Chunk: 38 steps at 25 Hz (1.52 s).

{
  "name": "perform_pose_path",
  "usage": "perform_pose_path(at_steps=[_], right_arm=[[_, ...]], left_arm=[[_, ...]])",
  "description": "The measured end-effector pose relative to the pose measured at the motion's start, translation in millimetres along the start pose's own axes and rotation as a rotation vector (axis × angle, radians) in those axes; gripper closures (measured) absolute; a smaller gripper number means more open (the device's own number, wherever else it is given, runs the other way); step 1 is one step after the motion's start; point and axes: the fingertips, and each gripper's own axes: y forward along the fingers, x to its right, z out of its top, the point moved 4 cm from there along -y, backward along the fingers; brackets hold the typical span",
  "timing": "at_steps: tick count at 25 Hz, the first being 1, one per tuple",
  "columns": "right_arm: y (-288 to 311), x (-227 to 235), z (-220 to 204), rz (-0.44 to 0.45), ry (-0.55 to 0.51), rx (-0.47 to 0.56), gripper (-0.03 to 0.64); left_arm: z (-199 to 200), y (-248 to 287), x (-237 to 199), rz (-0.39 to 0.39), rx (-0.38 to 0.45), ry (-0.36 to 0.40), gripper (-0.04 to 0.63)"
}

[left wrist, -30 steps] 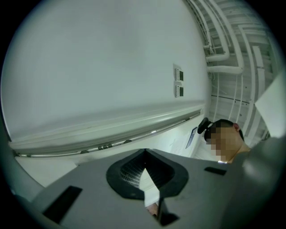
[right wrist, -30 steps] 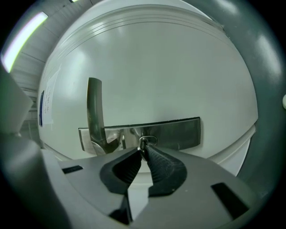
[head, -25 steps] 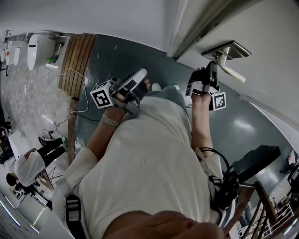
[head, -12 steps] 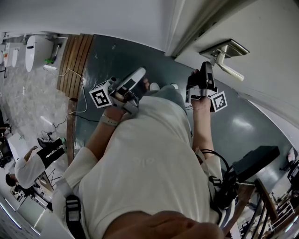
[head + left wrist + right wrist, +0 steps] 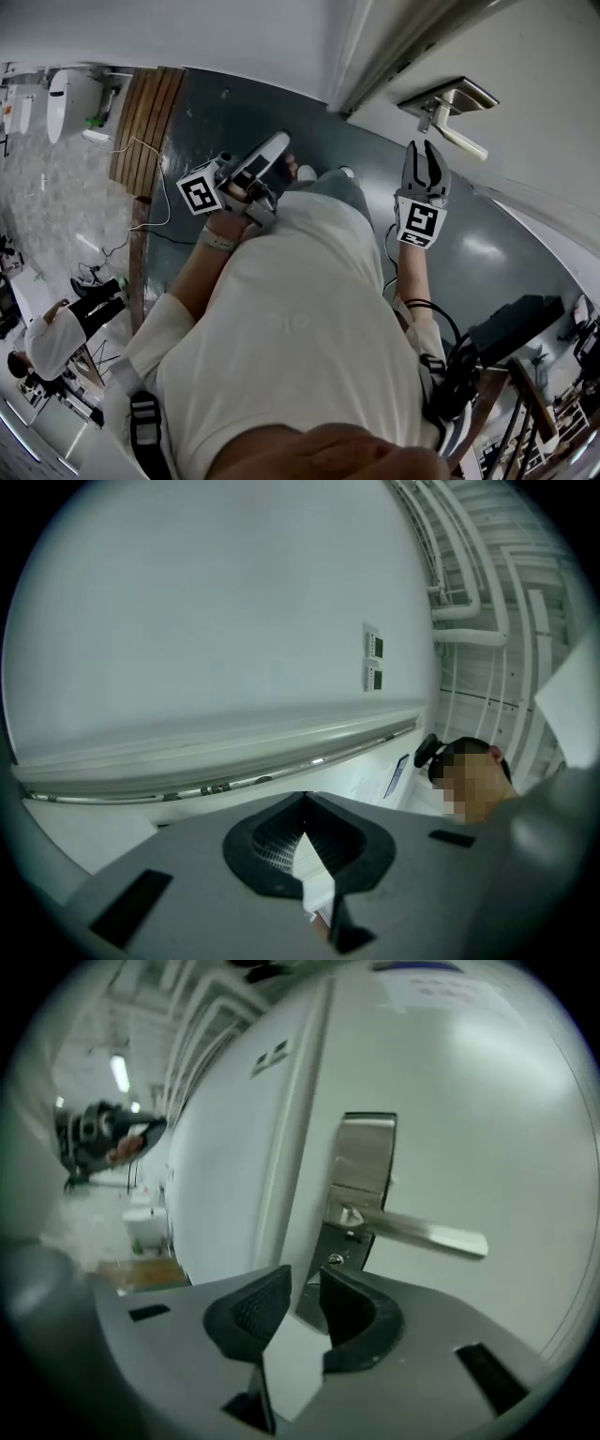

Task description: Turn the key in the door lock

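White door point(image 5: 469, 1101), one lever handle point(image 5: 422, 1234), right tool point(image 5: 305, 1279) narrowly apart, left tool point(image 5: 303, 801) seemingly closed.

Wooden slats point(image 5: 155, 108) up at eleven o'clock, a white fixture point(image 5: 67, 101) just beyond at ten; person in white point(image 5: 58, 336) at eight; black case point(image 5: 514, 323) at four.

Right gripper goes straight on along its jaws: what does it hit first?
Most likely the grey metal lock plate under the silver lever handle, near its small round keyhole. The right gripper is open and empty; depth unclear.
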Motion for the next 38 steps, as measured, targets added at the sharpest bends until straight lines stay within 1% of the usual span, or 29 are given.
perform_pose_path(at_steps=[2, 3, 5, 7, 9, 12, 15, 18, 22, 26, 28, 29, 31, 32, 35, 38], right_arm=[[0.6, 1.9, 4.0, -0.060, -0.238, -0.034, 0.538], [0.8, 2.2, 4.9, -0.085, -0.351, -0.053, 0.538], [2.9, 1.1, 4.5, -0.124, -0.561, -0.096, 0.538], [8.1, -0.5, -0.7, -0.138, -0.718, -0.135, 0.538], [13.9, -1.6, -7.3, -0.129, -0.801, -0.165, 0.538], [20.4, -1.8, -14.1, -0.117, -0.867, -0.197, 0.538], [29.6, 0.2, -18.2, -0.126, -0.920, -0.218, 0.538], [38.9, 1.8, -18.5, -0.145, -0.976, -0.219, 0.532], [45.0, 3.0, -18.3, -0.171, -1.026, -0.209, 0.531], [47.5, 2.1, -18.8, -0.175, -1.028, -0.211, 0.527], [49.9, 0.0, -18.1, -0.159, -1.021, -0.214, 0.481], [50.9, -1.5, -16.9, -0.151, -1.017, -0.208, 0.472], [51.4, -3.7, -12.2, -0.147, -1.002, -0.184, 0.479], [51.1, -3.7, -9.8, -0.149, -0.991, -0.174, 0.520], [48.7, -1.3, -8.2, -0.161, -0.980, -0.175, 0.525], [47.8, -1.3, -10.5, -0.171, -1.013, -0.194, 0.523]], left_arm=[[-1.9, -1.2, 1.8, 0.004, 0.008, -0.028, 0.586], [-1.7, -1.7, 3.2, 0.006, 0.009, -0.027, 0.586], [0.4, -2.6, 4.5, 0.008, 0.001, 0.003, 0.586], [1.3, -3.8, 4.1, 0.005, 0.004, 0.007, 0.586], [1.2, -4.8, 4.5, -0.009, 0.019, -0.015, 0.586], [-1.3, -6.9, 3.8, 0.005, 0.032, -0.063, 0.586], [0.8, -7.9, 2.5, 0.004, 0.032, -0.047, 0.586], [0.9, -8.7, 2.2, 0.007, 0.042, -0.072, 0.586], [2.3, -9.5, 2.0, 0.006, 0.050, -0.077, 0.586], [1.9, -9.7, 0.7, 0.006, 0.052, -0.087, 0.586], [0.4, -8.9, 2.1, 0.004, 0.050, -0.091, 0.586], [-0.2, -8.5, 2.8, 0.004, 0.049, -0.092, 0.586], [0.0, -7.8, 3.3, 0.004, 0.050, -0.092, 0.586], [0.4, -7.3, 3.4, 0.004, 0.051, -0.091, 0.586], [1.0, -6.5, 4.1, 0.006, 0.059, -0.092, 0.586], [3.2, -7.0, 3.5, 0.007, 0.066, -0.094, 0.586]])
